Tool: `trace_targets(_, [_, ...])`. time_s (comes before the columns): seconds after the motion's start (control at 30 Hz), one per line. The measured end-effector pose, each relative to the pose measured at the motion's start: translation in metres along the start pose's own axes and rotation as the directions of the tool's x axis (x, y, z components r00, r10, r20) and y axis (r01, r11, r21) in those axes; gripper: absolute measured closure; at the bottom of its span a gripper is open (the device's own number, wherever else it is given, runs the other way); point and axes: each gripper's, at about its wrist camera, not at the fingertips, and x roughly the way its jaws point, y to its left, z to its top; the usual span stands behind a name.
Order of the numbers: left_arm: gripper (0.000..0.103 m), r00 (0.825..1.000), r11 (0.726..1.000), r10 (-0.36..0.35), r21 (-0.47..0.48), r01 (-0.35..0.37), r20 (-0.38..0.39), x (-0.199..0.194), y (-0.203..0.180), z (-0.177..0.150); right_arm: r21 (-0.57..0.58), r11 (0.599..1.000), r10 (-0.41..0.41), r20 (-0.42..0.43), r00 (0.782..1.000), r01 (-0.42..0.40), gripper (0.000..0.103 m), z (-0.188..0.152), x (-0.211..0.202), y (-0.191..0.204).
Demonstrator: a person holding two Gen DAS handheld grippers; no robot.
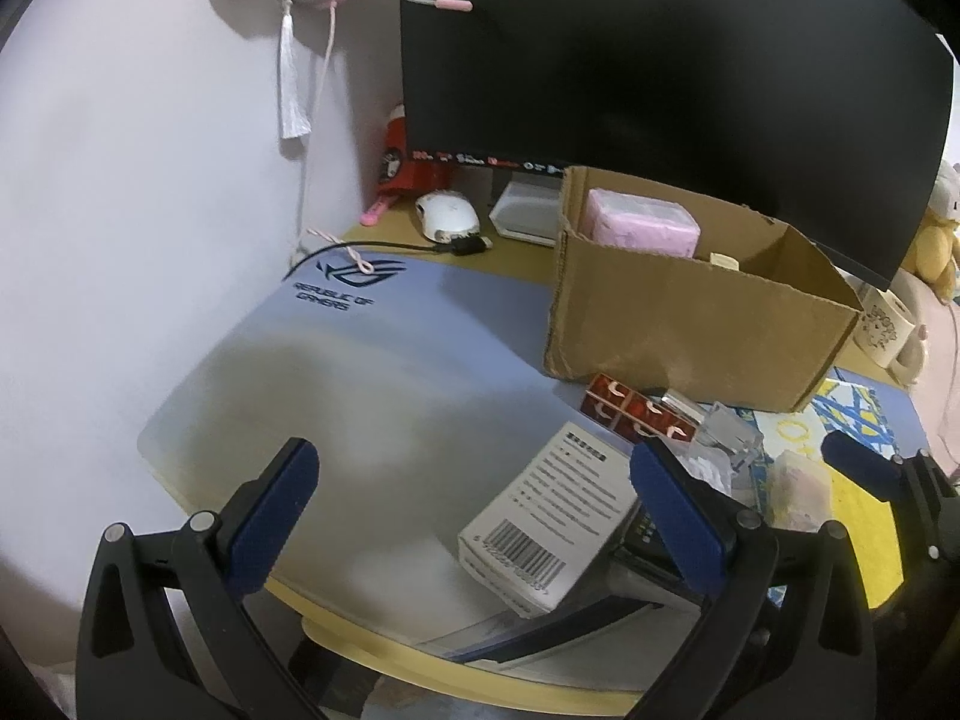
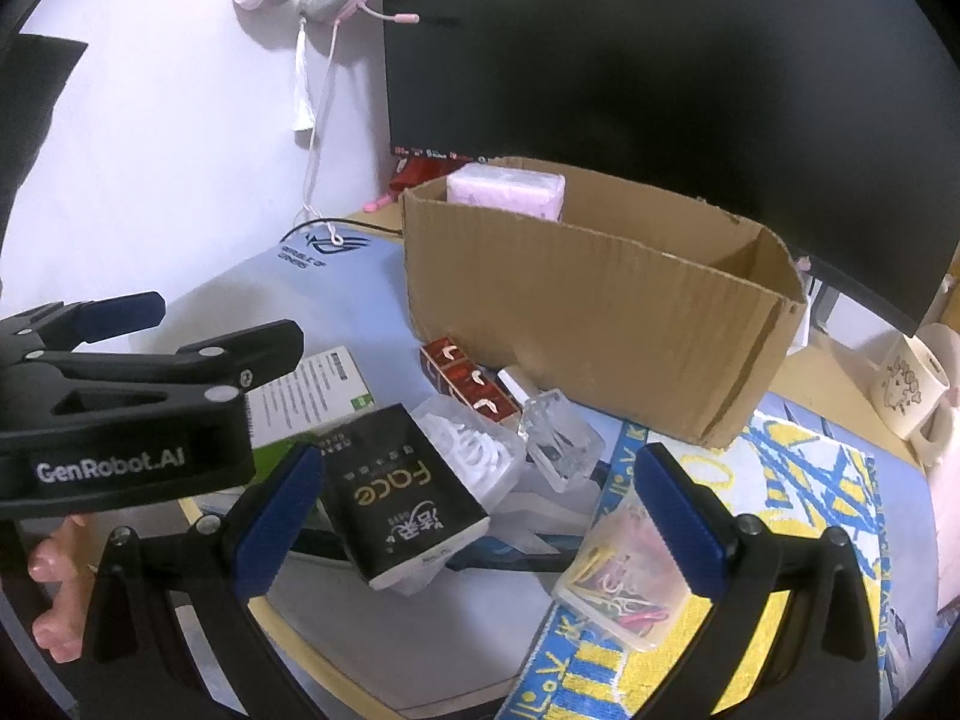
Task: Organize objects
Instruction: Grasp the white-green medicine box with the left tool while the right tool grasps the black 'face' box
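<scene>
I have both grippers spread wide and holding nothing: the right gripper (image 2: 480, 516) hangs over the clutter at the front edge of the desk (image 2: 336, 642), and the left gripper (image 1: 474, 516) hovers over the grey mat (image 1: 360, 372) near its front edge, just left of the white box (image 1: 552, 516). The thing I would go for first is the black tissue pack (image 2: 402, 492), lying tilted on the pile at the front edge, between my right fingers and in front of the cardboard box (image 2: 600, 312). I judge it light and soft, likely to dent under pressure and a little slick in its wrapper, so I would close across its narrow width near the middle, not at a corner. It is a black block with gold lettering and a white underside. The clear paperclip case (image 2: 624, 588), on the yellow and blue towel (image 2: 798, 480) by the right finger, looks stiff, smooth and slippery; I would pinch its long sides flat so the lid stays shut. The clear plastic holder (image 2: 558, 444) beside the red packet (image 2: 468, 384) seems brittle, so a gentle grip. The cardboard box stands open toward the back of the mat with a pink pack (image 2: 510, 189) in its far left corner and room to spare.
</scene>
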Motion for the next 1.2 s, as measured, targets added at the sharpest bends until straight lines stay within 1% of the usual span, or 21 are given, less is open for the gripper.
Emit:
trace_targets(0.17, [0.000,0.998,0.999,-0.044,0.003,0.044,-0.050,0.009,-0.003,-0.002,0.008,0.999,0.039,-0.031,0.999,-0.039,0.000,-0.002,0.005,-0.001])
trace_targets(0.37, [0.000,0.995,0.999,-0.034,0.011,0.036,-0.089,0.017,-0.007,-0.006,-0.025,0.998,0.063,-0.044,0.997,-0.065,0.000,-0.004,0.005,0.007])
trace_targets(0.5, [0.000,0.993,0.999,-0.030,0.013,0.031,-0.111,0.022,-0.007,-0.007,-0.044,0.998,0.044,-0.067,0.997,-0.047,0.000,-0.006,0.010,0.011])
trace_targets(0.63, [0.000,0.991,1.000,-0.026,0.008,0.028,-0.133,0.026,-0.006,-0.008,-0.052,0.999,0.014,-0.060,0.998,-0.017,0.000,-0.007,0.009,0.010])
trace_targets(0.83, [0.000,0.988,0.999,-0.049,0.000,0.050,-0.146,0.028,-0.005,-0.008,-0.011,1.000,0.013,-0.067,0.998,-0.014,0.000,-0.008,0.011,0.000])
trace_targets(0.93, [0.000,0.986,0.999,-0.036,0.010,0.038,-0.166,0.033,-0.009,-0.010,-0.015,1.000,-0.002,-0.071,0.997,0.001,0.000,-0.008,0.013,-0.001])
trace_targets(1.13, [0.000,0.984,0.999,-0.046,-0.001,0.047,-0.173,0.034,-0.008,-0.010,-0.023,1.000,-0.002,-0.073,0.997,0.001,0.000,-0.009,0.012,0.000])
trace_targets(1.2, [0.000,0.982,0.998,-0.056,-0.009,0.056,-0.179,0.034,-0.007,-0.010,-0.022,0.999,0.025,-0.080,0.996,-0.027,0.007,-0.009,0.013,0.001])
